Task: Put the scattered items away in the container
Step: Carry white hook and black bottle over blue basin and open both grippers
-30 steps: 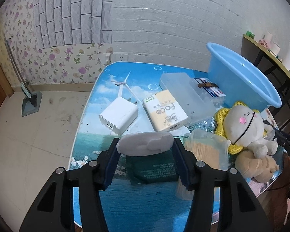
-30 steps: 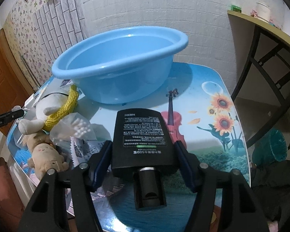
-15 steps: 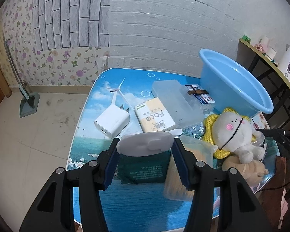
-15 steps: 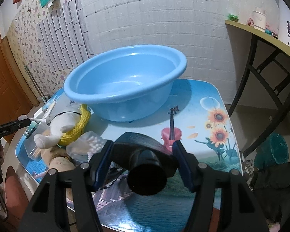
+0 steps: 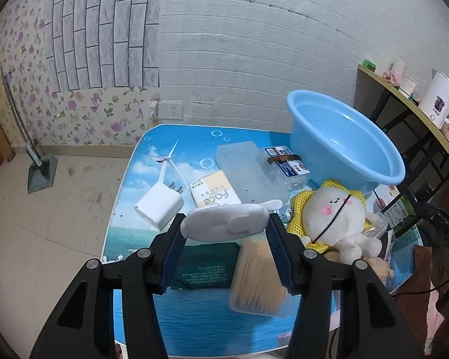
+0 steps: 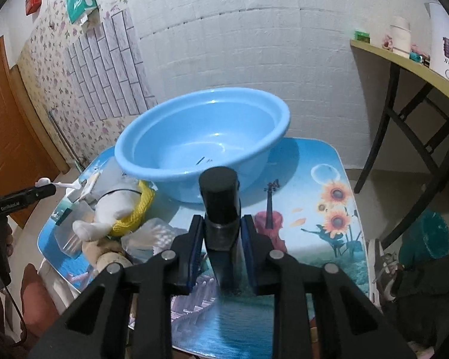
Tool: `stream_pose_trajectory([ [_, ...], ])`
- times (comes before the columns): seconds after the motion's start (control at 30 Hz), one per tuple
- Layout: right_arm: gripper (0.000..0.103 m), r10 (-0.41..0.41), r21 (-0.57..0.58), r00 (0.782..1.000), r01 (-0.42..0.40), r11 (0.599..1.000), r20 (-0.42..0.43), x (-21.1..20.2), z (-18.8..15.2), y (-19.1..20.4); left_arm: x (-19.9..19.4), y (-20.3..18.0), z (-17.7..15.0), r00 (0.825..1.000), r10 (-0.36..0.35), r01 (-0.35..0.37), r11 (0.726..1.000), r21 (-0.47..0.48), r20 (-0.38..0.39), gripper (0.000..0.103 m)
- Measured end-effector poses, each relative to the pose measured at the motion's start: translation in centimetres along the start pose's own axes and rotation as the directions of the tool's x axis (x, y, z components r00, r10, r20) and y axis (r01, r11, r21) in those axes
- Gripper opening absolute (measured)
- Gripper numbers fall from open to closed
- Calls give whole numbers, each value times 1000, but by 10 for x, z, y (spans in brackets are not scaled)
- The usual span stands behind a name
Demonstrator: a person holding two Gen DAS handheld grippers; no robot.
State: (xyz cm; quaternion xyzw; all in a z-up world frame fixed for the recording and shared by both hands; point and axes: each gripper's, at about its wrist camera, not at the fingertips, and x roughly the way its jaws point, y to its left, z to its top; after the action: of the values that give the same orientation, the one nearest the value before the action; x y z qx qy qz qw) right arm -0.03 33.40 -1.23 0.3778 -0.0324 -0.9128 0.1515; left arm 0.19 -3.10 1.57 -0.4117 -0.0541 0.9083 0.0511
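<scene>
The blue basin (image 5: pixel 344 146) stands at the table's far right; it also shows in the right wrist view (image 6: pixel 203 137), empty. My left gripper (image 5: pixel 224 227) is shut on a white plastic piece (image 5: pixel 227 223), held above the table's near edge. My right gripper (image 6: pixel 223 230) is shut on a black bottle (image 6: pixel 221 191), cap pointing toward the basin, just in front of its rim. The white plush toy (image 5: pixel 335 209) with a yellow net lies beside the basin.
On the table (image 5: pixel 194 323) lie a white box (image 5: pixel 158 206), a tissue pack (image 5: pixel 215 193), a clear case (image 5: pixel 245 170), a labelled packet (image 5: pixel 287 164), a green pack (image 5: pixel 206 266) and a cotton-swab box (image 5: pixel 257 275). A shelf (image 6: pixel 404 59) stands right.
Both grippers rose and pulled back. The black bottle in my right gripper turned from lying flat to pointing end-on, and the jaws closed narrower on it. The basin's inside came into view.
</scene>
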Motion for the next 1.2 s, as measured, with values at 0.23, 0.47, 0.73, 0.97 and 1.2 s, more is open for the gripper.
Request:
stream_pose_trajectory([
  [0.23,25,35,-9,999,-35,999,9,-3,-4,1,-1,2,-4,1000,3,-3,1000,-6,-6,53],
  [0.47,26,35,-43,999,-34,999,21,-2,-6,6,-1,3,-5,1000,-2,2,1000,-8,-12,53],
  [0.73,28,-25,-80,999,22,997,-28,26,-11,15,-5,5,1,1000,-1,1,1000,-8,-4,53],
  [0.97,19,5,-34,1000,-5,999,-22,27,-13,3,-13,-10,13,1000,-15,14,1000,25,13,53],
  [1.2,19,33,8,995,-34,999,98,-20,9,-5,-7,-46,40,994,-97,93,993,78,47,53],
])
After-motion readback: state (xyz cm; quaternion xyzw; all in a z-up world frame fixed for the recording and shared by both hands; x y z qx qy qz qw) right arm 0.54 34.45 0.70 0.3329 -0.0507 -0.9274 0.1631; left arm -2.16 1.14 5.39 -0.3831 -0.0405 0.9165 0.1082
